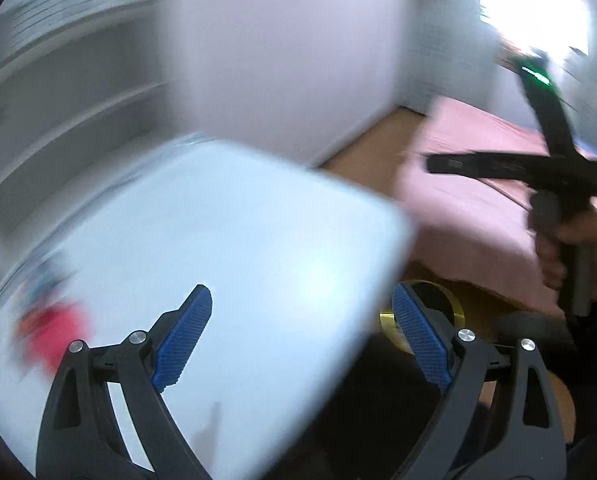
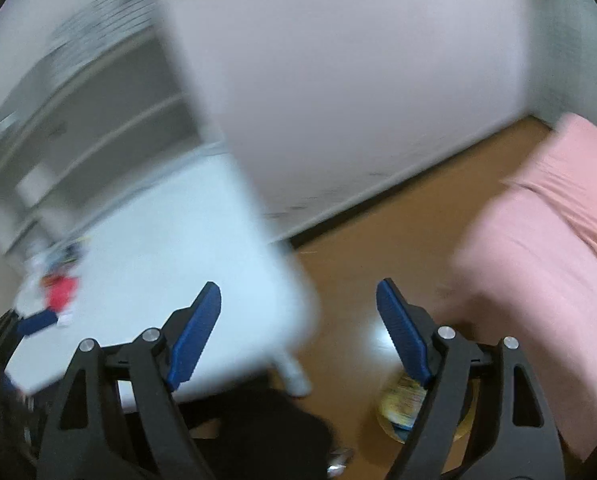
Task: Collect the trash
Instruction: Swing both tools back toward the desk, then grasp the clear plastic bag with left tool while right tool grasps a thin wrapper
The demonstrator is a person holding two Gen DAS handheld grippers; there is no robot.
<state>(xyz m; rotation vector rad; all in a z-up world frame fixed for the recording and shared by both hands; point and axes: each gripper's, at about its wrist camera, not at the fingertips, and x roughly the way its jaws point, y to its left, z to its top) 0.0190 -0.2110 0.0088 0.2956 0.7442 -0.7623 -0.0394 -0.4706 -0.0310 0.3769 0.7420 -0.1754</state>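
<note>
Both the left gripper (image 1: 301,306) and right gripper (image 2: 298,300) gape released, holding nothing, above the white table (image 1: 218,220).

Black hand-held gripper (image 1: 301,328), blue ribbed pads (image 1: 186,334), silver screws (image 1: 466,335)

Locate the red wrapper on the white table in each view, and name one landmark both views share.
Left wrist view: the red wrapper lies at the lower left, on the table, blurred, left of the left claw.
Right wrist view: it lies at the left edge, on the table's far-left part.
Shared landmark: the pink bed at the right.
</note>
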